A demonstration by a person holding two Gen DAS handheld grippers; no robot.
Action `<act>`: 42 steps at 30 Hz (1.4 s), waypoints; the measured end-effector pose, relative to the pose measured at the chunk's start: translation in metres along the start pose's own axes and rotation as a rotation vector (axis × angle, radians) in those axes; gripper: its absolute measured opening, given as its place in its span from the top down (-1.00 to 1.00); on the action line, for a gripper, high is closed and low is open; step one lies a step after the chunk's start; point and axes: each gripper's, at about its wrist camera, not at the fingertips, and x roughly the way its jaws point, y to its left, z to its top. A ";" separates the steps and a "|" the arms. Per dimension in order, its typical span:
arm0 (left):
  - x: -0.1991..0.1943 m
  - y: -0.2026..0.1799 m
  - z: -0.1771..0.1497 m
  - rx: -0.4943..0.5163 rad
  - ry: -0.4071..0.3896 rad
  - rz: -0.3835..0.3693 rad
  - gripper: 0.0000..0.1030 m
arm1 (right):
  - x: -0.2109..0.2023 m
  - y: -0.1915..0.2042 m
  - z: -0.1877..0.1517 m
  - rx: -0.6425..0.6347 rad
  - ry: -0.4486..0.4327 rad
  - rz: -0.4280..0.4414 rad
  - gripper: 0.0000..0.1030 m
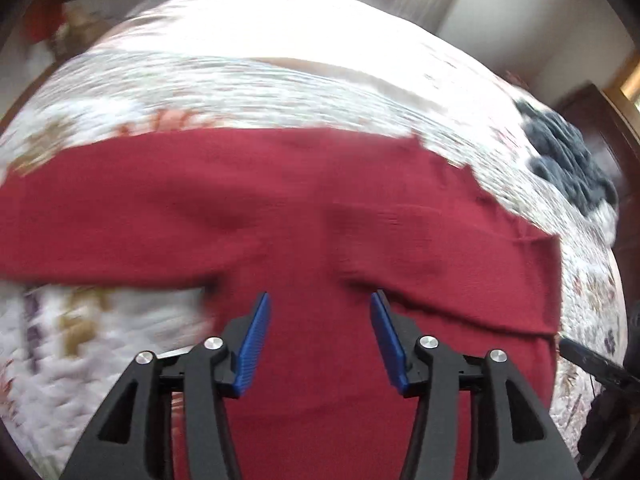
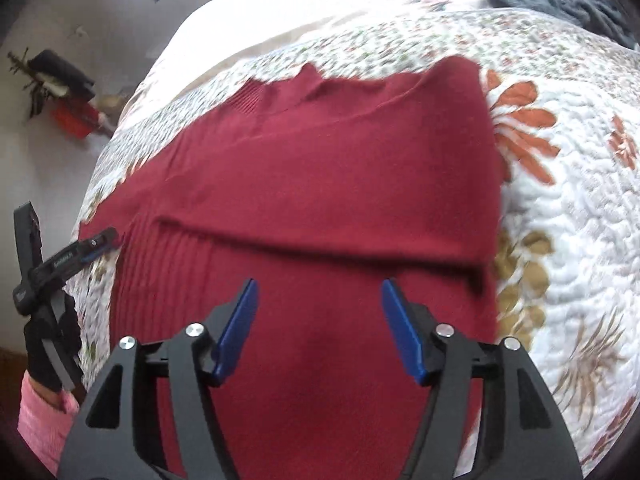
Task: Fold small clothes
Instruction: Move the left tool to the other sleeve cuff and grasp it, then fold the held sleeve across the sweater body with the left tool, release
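On the bed, over a white quilt (image 2: pixel 580 240) printed with orange and olive flowers: one dark red knitted sweater (image 2: pixel 304 184), spread flat, a sleeve folded across its body, ribbed hem toward the left in the right wrist view. Left gripper (image 1: pixel 320 300): blue-padded fingers (image 1: pixel 256 340) spread wide above the sweater, gripping nothing; view motion-blurred. Right gripper (image 2: pixel 316 286): fingers (image 2: pixel 402 332) likewise spread, empty, above the red knit. Black-gloved hand (image 2: pixel 48 336) with pink sleeve (image 2: pixel 44 424) at the left edge of the right wrist view, holding the other tool. Dark grey garment (image 1: pixel 568 160) bunched near the quilt's far edge, well apart from the sweater.
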 end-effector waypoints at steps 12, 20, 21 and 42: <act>-0.053 0.242 0.003 -0.490 -0.152 0.142 -0.02 | 0.038 0.014 -0.031 -0.007 0.070 -0.046 -0.25; -0.024 0.278 0.029 -0.610 -0.182 0.071 -0.01 | 0.052 0.005 -0.034 0.011 0.093 -0.063 -0.26; -0.020 0.279 0.031 -0.610 -0.180 0.078 0.00 | 0.053 0.006 -0.035 0.006 0.094 -0.068 -0.26; -0.050 0.197 0.070 -0.354 -0.284 0.105 0.75 | 0.041 0.006 -0.037 0.001 0.081 -0.074 -0.26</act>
